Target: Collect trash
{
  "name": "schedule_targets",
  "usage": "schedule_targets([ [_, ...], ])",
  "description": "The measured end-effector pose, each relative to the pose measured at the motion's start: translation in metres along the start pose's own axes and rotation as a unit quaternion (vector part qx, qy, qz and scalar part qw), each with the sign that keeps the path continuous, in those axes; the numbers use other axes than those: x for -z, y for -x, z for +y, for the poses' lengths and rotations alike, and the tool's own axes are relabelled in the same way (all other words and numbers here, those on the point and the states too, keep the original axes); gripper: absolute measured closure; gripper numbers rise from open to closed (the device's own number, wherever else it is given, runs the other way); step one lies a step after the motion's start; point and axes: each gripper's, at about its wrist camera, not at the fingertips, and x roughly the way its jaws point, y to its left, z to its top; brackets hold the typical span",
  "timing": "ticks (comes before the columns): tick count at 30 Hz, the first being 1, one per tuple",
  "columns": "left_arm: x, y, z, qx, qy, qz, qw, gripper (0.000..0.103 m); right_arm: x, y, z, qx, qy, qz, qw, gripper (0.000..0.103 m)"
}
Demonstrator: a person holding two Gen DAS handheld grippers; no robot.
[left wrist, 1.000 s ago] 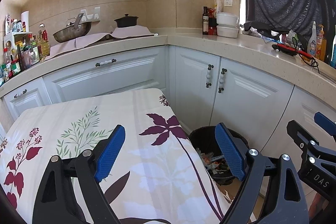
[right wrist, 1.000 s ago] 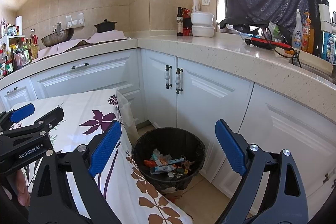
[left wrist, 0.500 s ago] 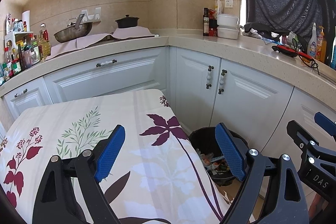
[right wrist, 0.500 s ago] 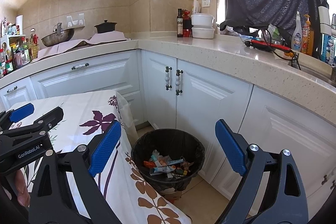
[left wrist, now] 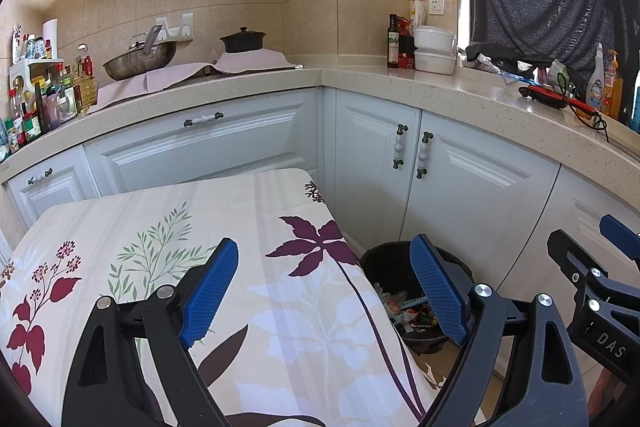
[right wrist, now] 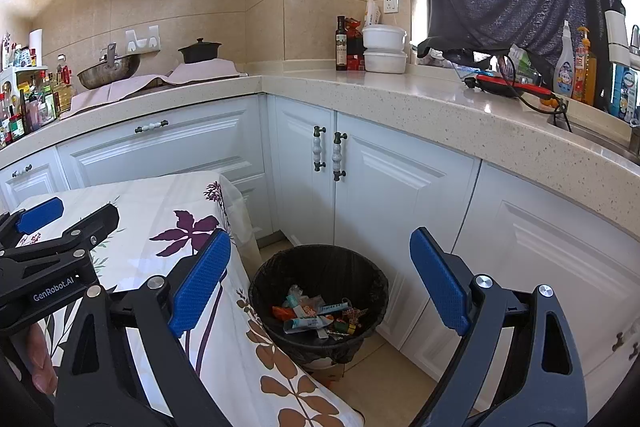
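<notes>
Right wrist view: the right gripper (right wrist: 320, 279) had its blue-padded fingers (right wrist: 439, 281) spread wide with nothing between them, hovering above the black-lined trash bin (right wrist: 372, 291). Wrappers and other trash (right wrist: 316, 317) lay at the bottom of the bin, which stood on the floor against the white cabinets (right wrist: 404, 187), just right of the floral tablecloth (right wrist: 240, 339). The left gripper (left wrist: 324, 291) likewise had its fingers (left wrist: 208, 291) wide apart and empty, above the near right part of the cloth-covered table. Farther away, the beige counter (right wrist: 400, 95) carried bottles and stacked white containers (right wrist: 384, 49).
</notes>
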Motion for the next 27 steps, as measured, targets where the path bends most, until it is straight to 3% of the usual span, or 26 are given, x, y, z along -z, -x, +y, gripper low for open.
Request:
schedule_targets([
  [27, 0.0032, 0.0011, -0.0041, 0.005, 0.0, -0.007, 1.0, 0.018, 0.0016, -0.0011, -0.0031, -0.001, -0.001, 0.002, 1.0, 0.014],
])
